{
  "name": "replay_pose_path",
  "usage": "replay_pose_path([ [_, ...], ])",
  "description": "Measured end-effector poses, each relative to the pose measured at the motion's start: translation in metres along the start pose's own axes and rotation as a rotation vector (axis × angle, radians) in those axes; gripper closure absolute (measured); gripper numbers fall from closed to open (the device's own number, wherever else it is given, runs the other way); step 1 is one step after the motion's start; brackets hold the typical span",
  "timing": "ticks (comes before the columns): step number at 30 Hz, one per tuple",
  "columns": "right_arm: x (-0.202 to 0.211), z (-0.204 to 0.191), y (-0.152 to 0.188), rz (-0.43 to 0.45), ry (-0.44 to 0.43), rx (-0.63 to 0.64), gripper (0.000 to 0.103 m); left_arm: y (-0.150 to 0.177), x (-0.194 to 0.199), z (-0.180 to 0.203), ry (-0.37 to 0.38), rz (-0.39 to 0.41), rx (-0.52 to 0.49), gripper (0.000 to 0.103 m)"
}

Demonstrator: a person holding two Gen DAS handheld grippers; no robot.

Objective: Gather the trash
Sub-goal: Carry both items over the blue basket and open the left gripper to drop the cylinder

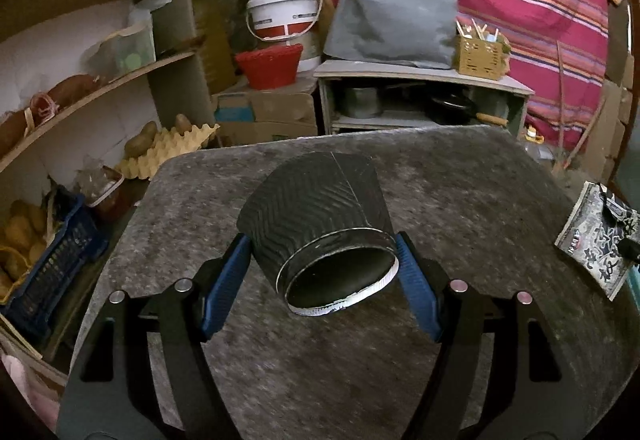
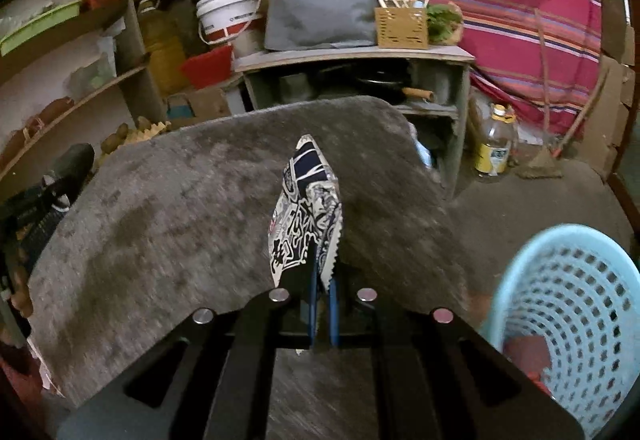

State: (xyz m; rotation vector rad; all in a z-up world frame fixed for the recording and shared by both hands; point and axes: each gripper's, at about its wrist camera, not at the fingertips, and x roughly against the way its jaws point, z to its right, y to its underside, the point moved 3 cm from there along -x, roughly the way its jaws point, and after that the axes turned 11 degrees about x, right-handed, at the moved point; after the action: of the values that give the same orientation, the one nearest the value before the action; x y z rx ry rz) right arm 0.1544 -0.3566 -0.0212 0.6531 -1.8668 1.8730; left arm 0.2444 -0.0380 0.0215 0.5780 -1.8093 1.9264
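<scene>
Black ribbed cup (image 1: 320, 215), printed wrapper (image 2: 306, 211).

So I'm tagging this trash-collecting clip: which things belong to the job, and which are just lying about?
Job:
- black paper cup, in left gripper
- printed wrapper, in right gripper
- blue basket

Lying about:
- white bucket
- egg tray
- oil bottle
- grey table
</scene>
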Motion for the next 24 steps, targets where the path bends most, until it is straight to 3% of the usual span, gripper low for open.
replay_pose_path([
  [12, 0.052, 0.06, 0.023, 0.035, 0.065, -0.067, 0.098, 0.024, 0.046, 0.078, 0.049, 0.038, -0.049, 0.032],
  [24, 0.104, 0.149, 0.06, 0.024, 0.254, -0.144, 0.098, 0.048, 0.068, 0.176, 0.167, 0.052, -0.102, 0.032],
])
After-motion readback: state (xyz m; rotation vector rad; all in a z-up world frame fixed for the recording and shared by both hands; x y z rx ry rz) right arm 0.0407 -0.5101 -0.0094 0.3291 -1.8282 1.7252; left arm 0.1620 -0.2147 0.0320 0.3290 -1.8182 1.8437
